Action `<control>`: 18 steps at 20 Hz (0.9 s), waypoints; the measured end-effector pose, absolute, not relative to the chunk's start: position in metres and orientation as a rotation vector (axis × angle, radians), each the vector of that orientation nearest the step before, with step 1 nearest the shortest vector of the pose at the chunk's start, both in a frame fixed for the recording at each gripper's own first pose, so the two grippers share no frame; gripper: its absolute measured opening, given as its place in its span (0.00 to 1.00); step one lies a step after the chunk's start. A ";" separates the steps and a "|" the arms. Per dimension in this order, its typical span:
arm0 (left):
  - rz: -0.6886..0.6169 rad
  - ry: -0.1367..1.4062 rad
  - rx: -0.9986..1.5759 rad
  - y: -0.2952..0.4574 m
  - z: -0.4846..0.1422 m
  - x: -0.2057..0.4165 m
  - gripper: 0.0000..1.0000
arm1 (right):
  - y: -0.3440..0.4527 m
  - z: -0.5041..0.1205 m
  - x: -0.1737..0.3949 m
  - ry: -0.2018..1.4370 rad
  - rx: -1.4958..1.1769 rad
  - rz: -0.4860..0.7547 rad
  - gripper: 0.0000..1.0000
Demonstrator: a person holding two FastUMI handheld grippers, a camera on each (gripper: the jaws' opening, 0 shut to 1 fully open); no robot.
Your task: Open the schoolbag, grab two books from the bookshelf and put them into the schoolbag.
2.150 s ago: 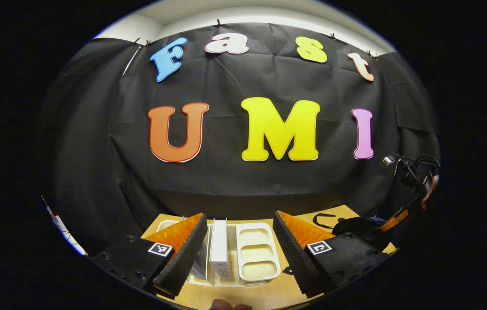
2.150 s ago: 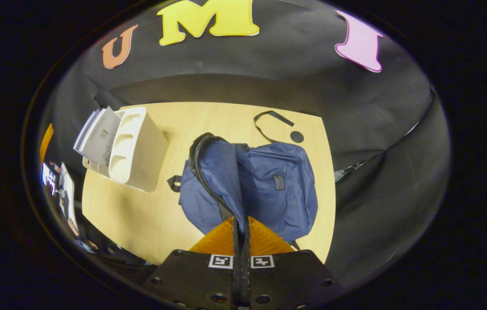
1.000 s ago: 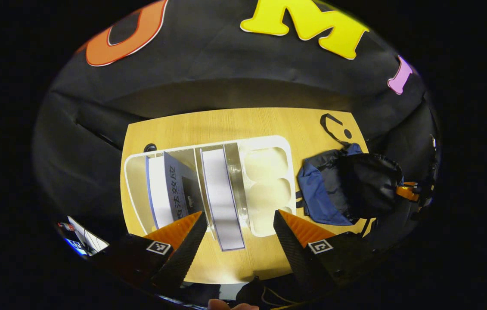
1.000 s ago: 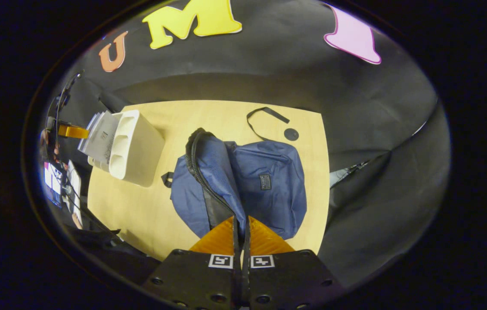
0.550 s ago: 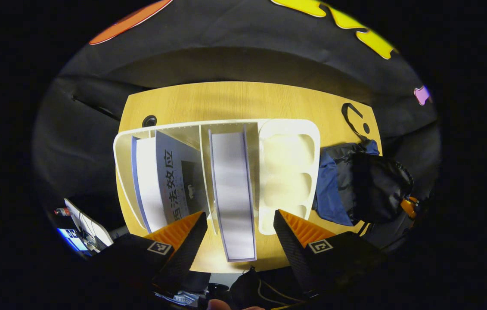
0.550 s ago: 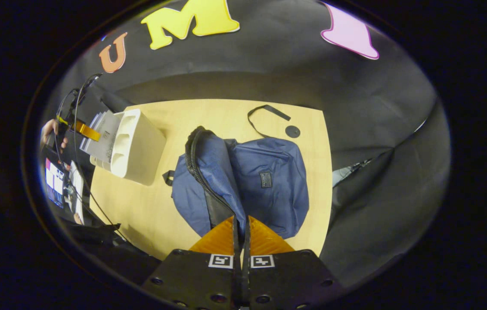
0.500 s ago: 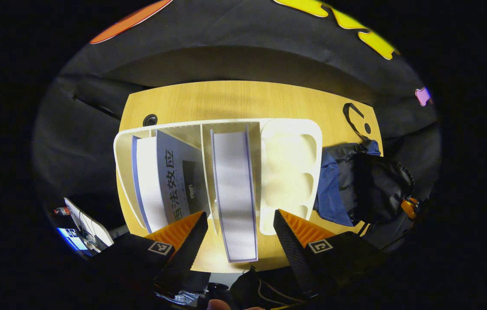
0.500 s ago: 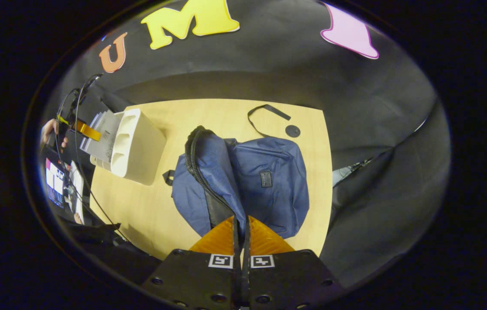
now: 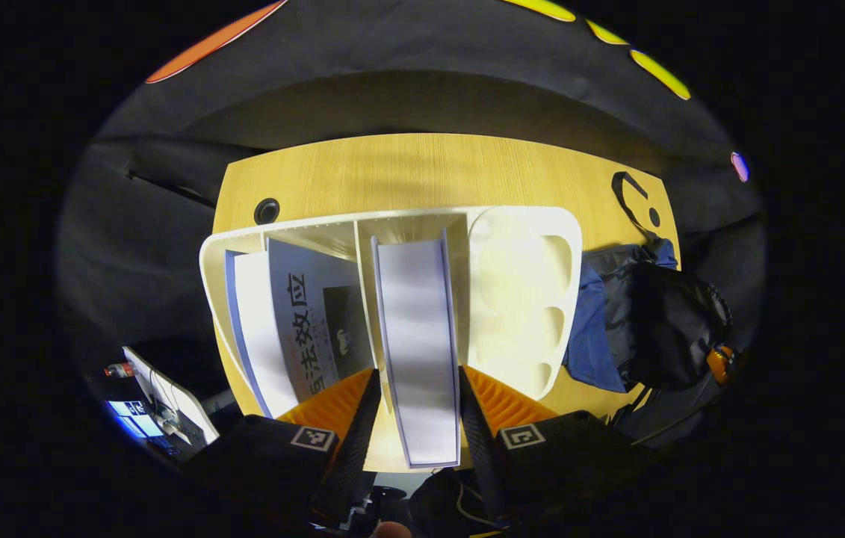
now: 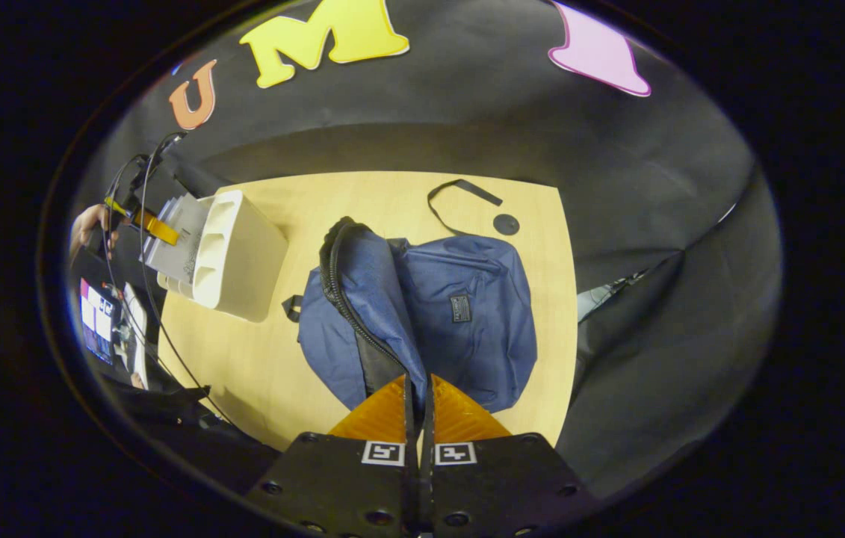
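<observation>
White-edged book (image 9: 416,351) stands between the left gripper (image 9: 413,418) fingers, narrowed against its covers. Right gripper (image 10: 418,407) fingers pinch the schoolbag (image 10: 422,321) flap. Next: lift the book clear of the bookshelf (image 9: 519,224).

Left gripper (image 9: 413,418) pitched steeply down, fingers (image 9: 353,437) narrowed to a slim gap with a white book (image 9: 418,351) standing between them; both appear to touch its faces, contact not certain. Fingertip of the holding hand (image 9: 391,530) just visible at the bottom edge. Right gripper (image 10: 418,407) also tilted down, fingers (image 10: 385,415) pressed together on a fold of the blue schoolbag (image 10: 459,329) at its zip edge. In the right gripper view the left gripper (image 10: 153,226) sits far left, with a hand (image 10: 90,224) gripping it behind.
</observation>
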State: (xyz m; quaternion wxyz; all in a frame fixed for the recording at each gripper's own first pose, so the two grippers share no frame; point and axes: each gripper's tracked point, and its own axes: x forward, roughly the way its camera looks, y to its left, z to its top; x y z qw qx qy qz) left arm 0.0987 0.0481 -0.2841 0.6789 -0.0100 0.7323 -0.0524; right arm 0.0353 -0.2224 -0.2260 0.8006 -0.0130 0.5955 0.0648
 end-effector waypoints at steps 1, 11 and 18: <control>-0.107 1.649 -0.019 0.049 -0.284 0.099 0.60 | -0.222 -0.226 0.034 1.278 -0.029 0.140 0.00; -0.091 1.629 0.004 0.060 -0.236 0.076 0.41 | -0.218 -0.230 0.033 1.281 -0.041 0.155 0.00; -0.130 1.497 -0.077 0.078 -0.141 0.029 0.39 | -0.212 -0.228 0.032 1.271 -0.062 0.176 0.00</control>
